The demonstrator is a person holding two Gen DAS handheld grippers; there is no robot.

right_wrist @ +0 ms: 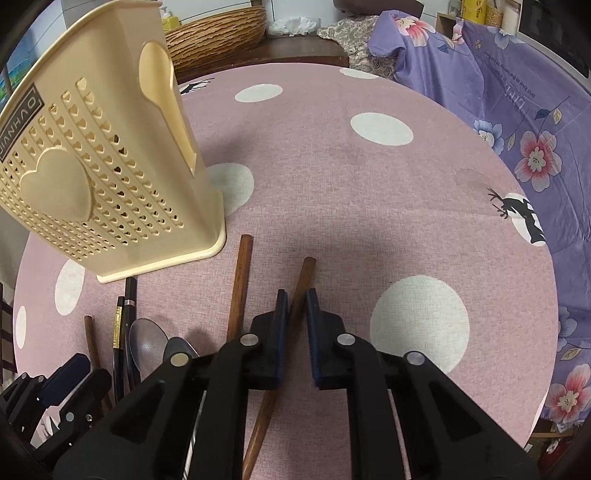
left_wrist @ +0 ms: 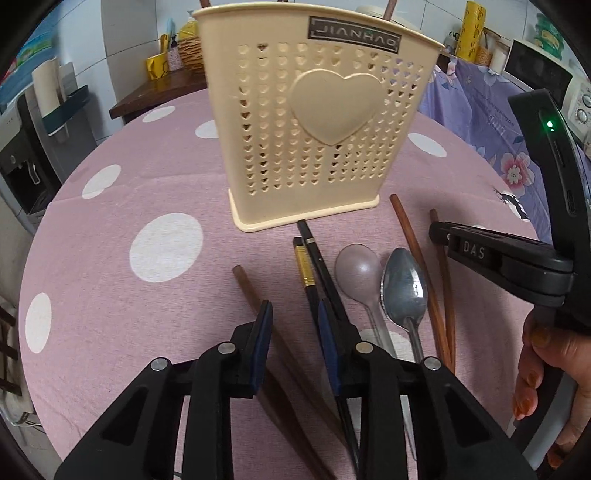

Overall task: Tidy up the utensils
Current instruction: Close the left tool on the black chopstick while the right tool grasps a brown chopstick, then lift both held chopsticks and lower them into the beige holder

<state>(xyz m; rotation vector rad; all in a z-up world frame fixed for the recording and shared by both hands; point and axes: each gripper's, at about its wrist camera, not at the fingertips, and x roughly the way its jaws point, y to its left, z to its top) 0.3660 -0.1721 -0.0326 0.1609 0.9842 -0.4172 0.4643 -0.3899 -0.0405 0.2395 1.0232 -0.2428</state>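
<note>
A cream perforated utensil holder [left_wrist: 314, 122] [right_wrist: 103, 177] stands upright on the pink dotted tablecloth [left_wrist: 110, 240]. In front of it lie a brown chopstick [left_wrist: 245, 284], two black chopsticks [left_wrist: 314, 254], a pink spoon [left_wrist: 356, 269], a metal spoon [left_wrist: 404, 284] and a brown chopstick [left_wrist: 410, 236]. My left gripper [left_wrist: 295, 321] is open low over the table, and the left brown chopstick runs between its fingers untouched. My right gripper [right_wrist: 297, 306] [left_wrist: 437, 230] is shut on another brown chopstick [right_wrist: 306, 269] that rests on the cloth, beside its twin [right_wrist: 242, 280].
Brown stick ends [left_wrist: 390, 8] poke out of the holder's top. A woven basket [right_wrist: 218, 33] sits on a dark sideboard behind the table. Purple floral cloth [right_wrist: 517, 110] hangs along the right edge. A water dispenser [left_wrist: 22, 155] stands at the left.
</note>
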